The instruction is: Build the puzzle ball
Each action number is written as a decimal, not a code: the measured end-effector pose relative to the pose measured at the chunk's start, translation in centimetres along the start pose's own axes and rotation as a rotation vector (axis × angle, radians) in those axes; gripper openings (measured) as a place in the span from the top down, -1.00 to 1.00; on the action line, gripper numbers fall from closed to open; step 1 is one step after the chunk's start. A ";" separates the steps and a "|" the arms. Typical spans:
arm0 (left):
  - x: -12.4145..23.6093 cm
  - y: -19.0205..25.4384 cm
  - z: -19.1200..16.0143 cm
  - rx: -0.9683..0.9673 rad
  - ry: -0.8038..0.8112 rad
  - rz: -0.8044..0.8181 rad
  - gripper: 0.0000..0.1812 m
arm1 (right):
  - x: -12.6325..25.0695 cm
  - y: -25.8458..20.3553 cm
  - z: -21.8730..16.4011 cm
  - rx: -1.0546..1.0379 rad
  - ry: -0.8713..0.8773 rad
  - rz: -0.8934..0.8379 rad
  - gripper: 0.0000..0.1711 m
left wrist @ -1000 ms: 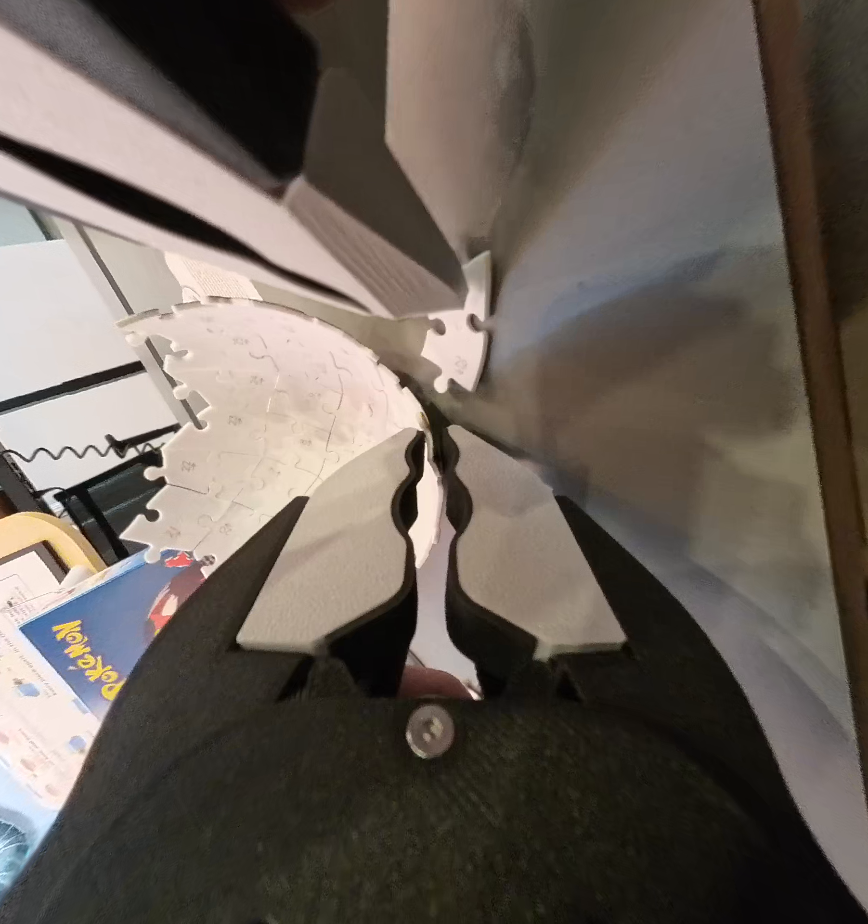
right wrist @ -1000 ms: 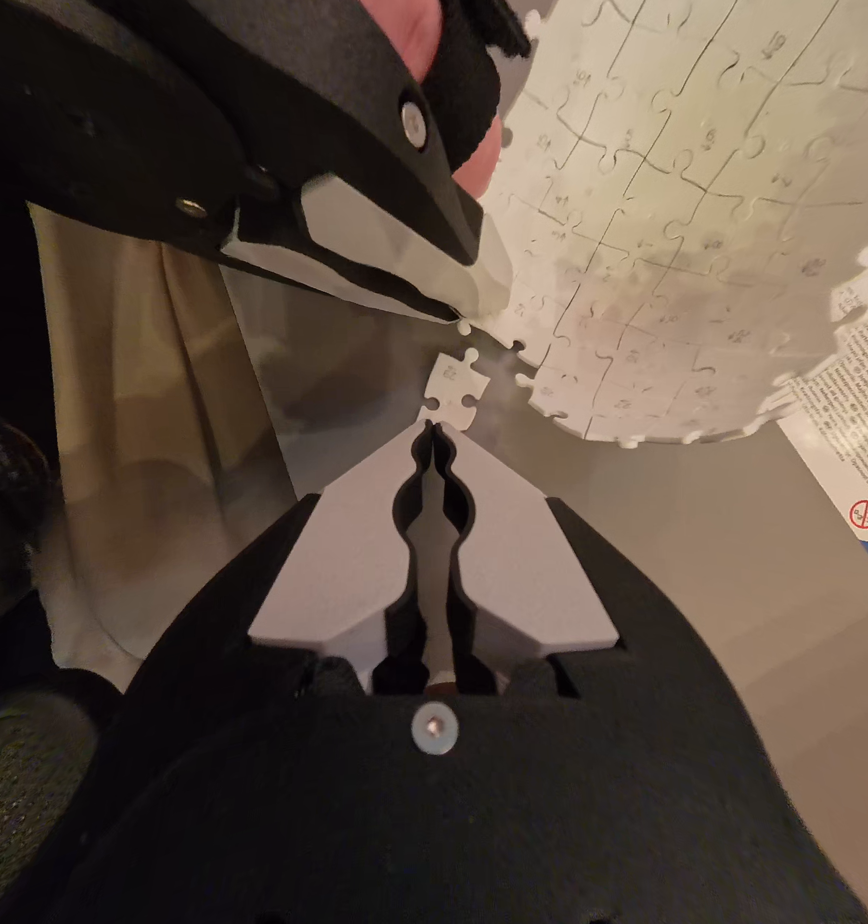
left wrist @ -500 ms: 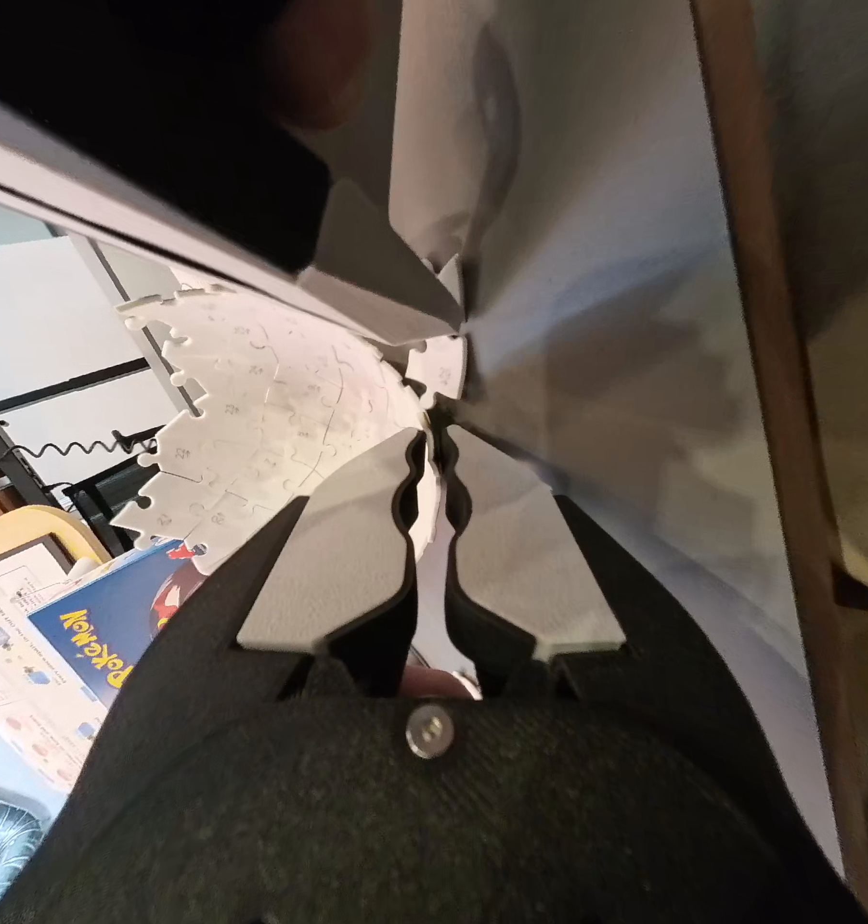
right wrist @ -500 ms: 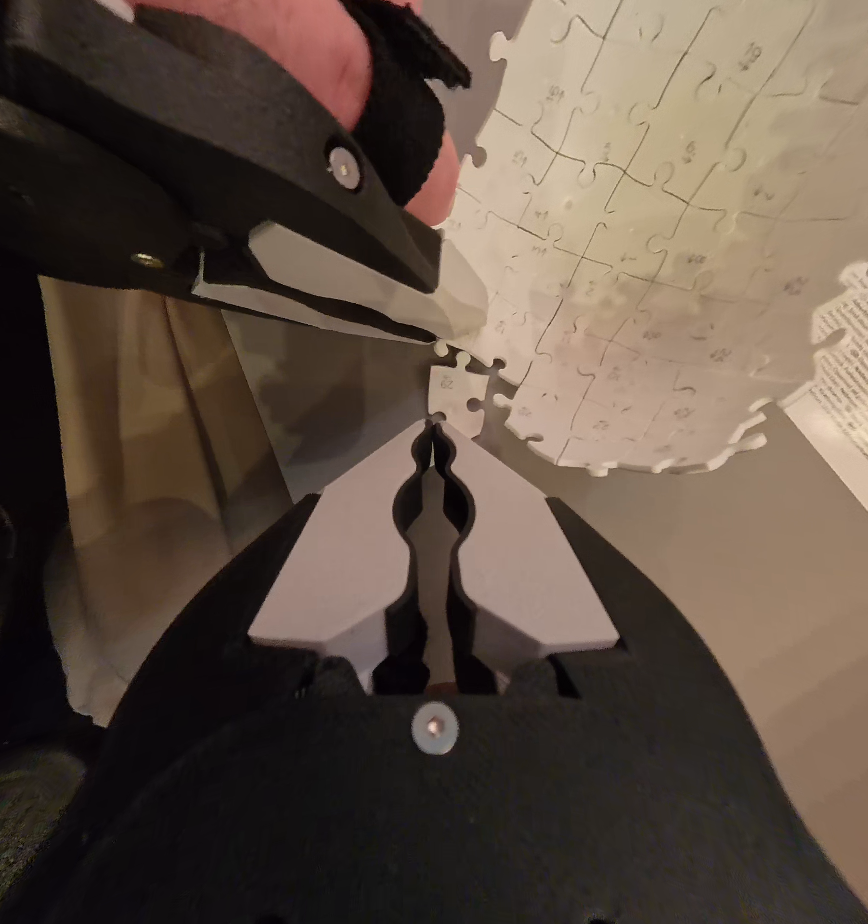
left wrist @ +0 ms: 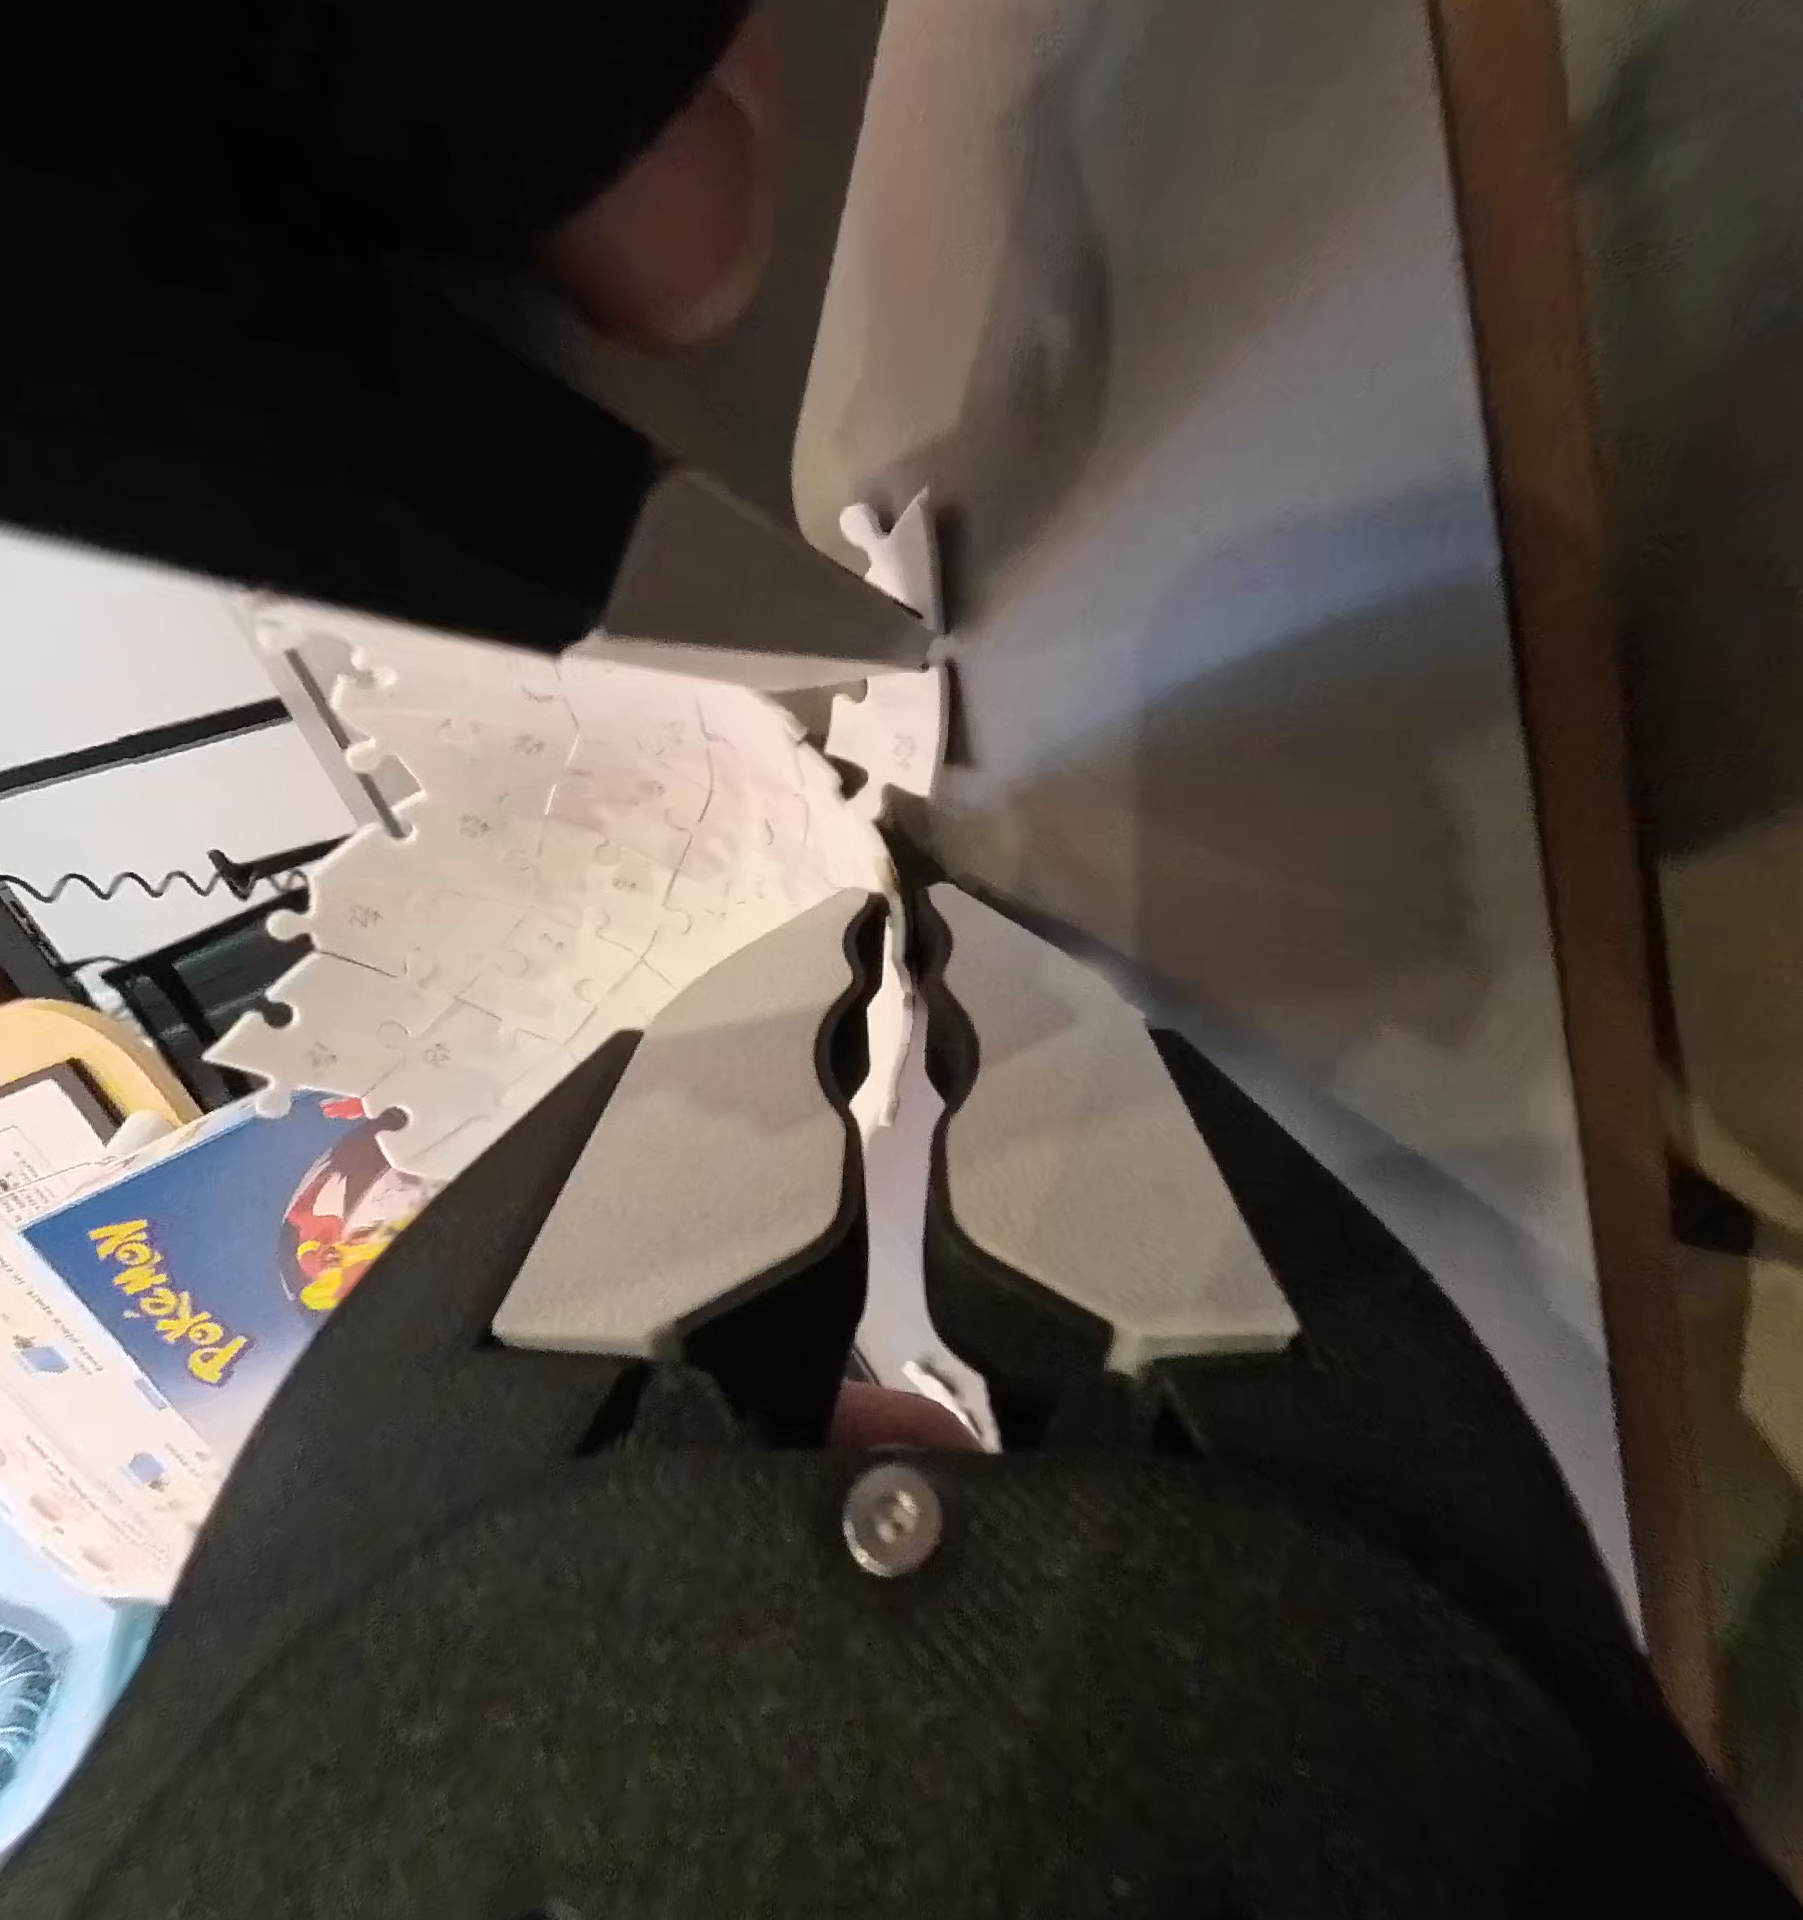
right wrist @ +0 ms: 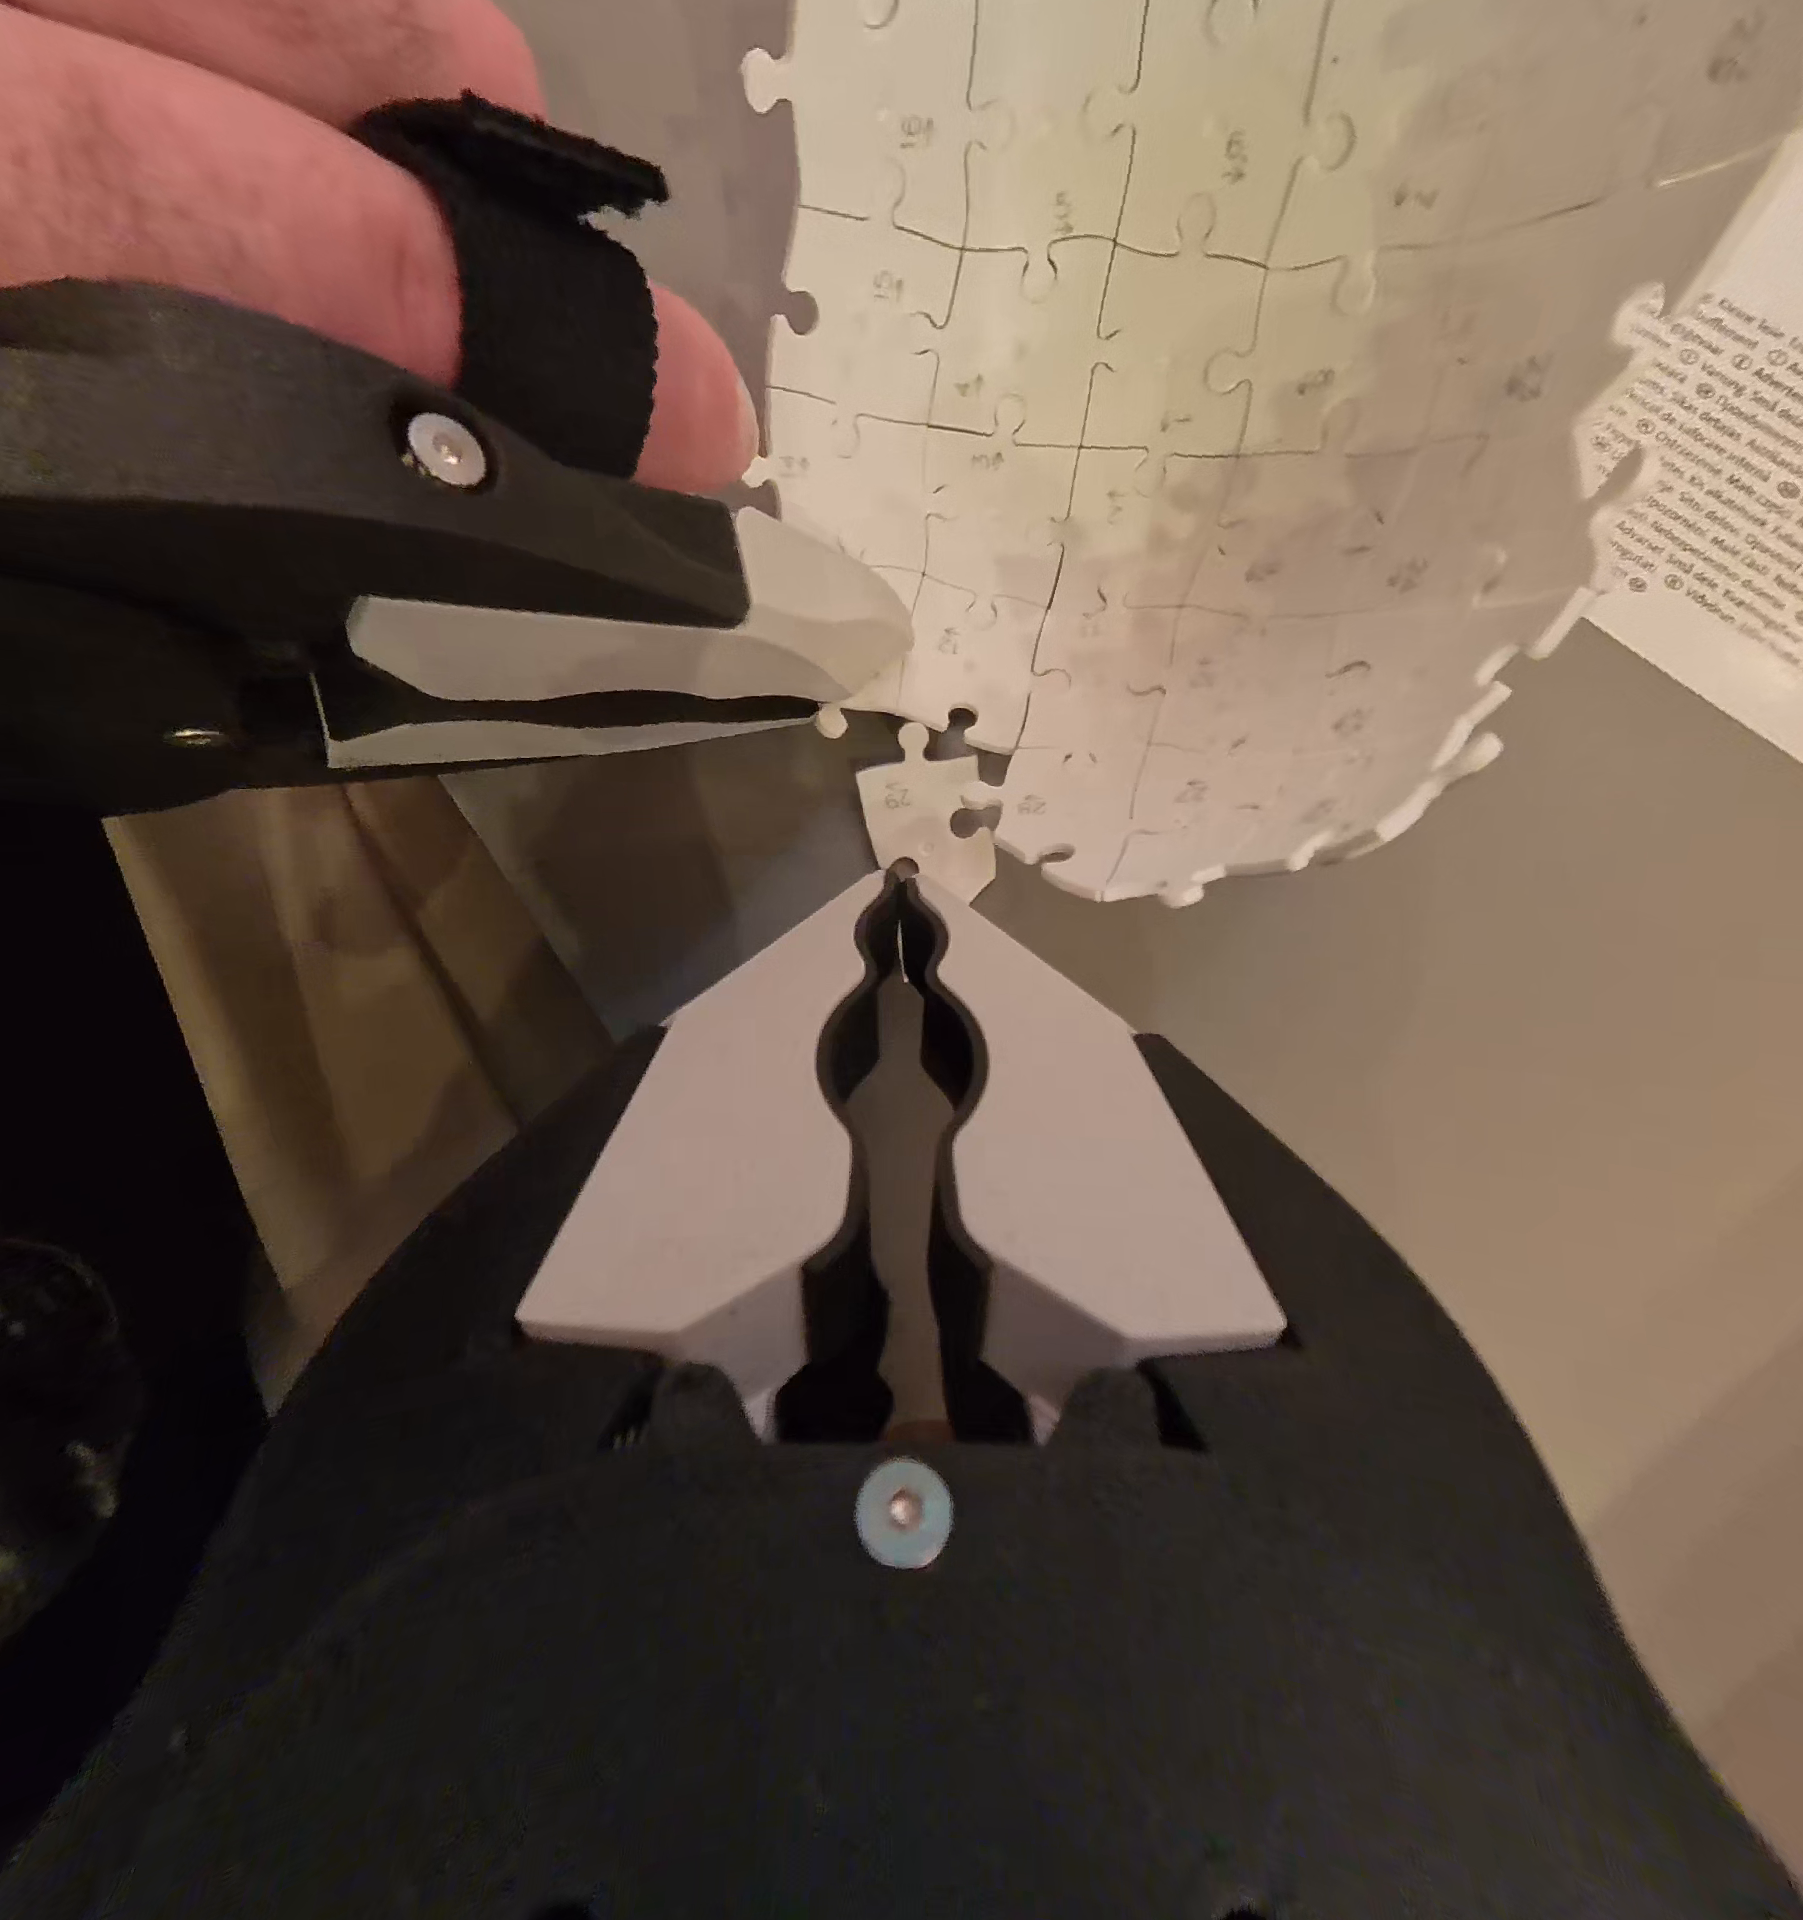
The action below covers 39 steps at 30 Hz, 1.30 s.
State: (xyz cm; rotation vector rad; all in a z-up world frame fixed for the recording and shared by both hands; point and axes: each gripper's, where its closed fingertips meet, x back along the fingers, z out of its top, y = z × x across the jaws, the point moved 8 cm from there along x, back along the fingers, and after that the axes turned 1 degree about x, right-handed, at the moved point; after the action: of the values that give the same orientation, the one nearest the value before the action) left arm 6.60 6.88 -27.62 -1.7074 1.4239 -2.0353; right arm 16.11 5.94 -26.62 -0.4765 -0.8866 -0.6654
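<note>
The left gripper [left wrist: 902, 914] is clenched on the rim of the half-built puzzle ball [right wrist: 1240, 499], a curved white shell of joined pieces held up off the grey table [right wrist: 1499, 1143]. Each piece of the shell carries small dark handwritten-looking marks on its inner face; I leave them unread. The right gripper [right wrist: 902, 894] pinches a single loose puzzle piece [right wrist: 928, 810] by its lower edge, its tips closed tight on it. That piece sits right against the shell's lower rim, just beside the left gripper's tips, its upper knob nosing at a notch in the rim; whether it is locked in I cannot tell. A hand [right wrist: 253, 187] grips the left tool under a black strap [right wrist: 544, 291]. Behind the shell lies a blue printed box [left wrist: 211, 1247] with yellow lettering and a cartoon figure, and a white sheet [right wrist: 1728, 499] dense with fine print and a round symbol.
</note>
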 end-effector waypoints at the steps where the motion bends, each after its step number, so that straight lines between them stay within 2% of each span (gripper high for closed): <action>1: 0.0 -0.1 -0.2 0.014 -0.001 -0.008 0.95 | 0.0 0.0 0.0 -0.009 0.000 -0.001 1.00; 26: 0.3 0.3 -0.3 -0.002 0.000 0.012 0.95 | -0.5 0.0 0.7 -0.113 0.017 -0.014 1.00; 34: 0.4 0.3 -0.2 -0.022 -0.001 0.014 0.95 | -0.2 -0.1 0.9 -0.102 0.048 -0.012 1.00; 39: 0.4 0.3 -0.1 -0.035 -0.007 0.016 0.95 | 0.5 -1.2 1.3 -0.021 0.044 0.024 1.00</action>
State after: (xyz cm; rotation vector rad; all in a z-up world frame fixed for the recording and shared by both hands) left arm 6.23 6.53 -27.60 -1.7094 1.4745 -2.0061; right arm 14.83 5.74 -25.35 -0.4891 -0.8322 -0.6609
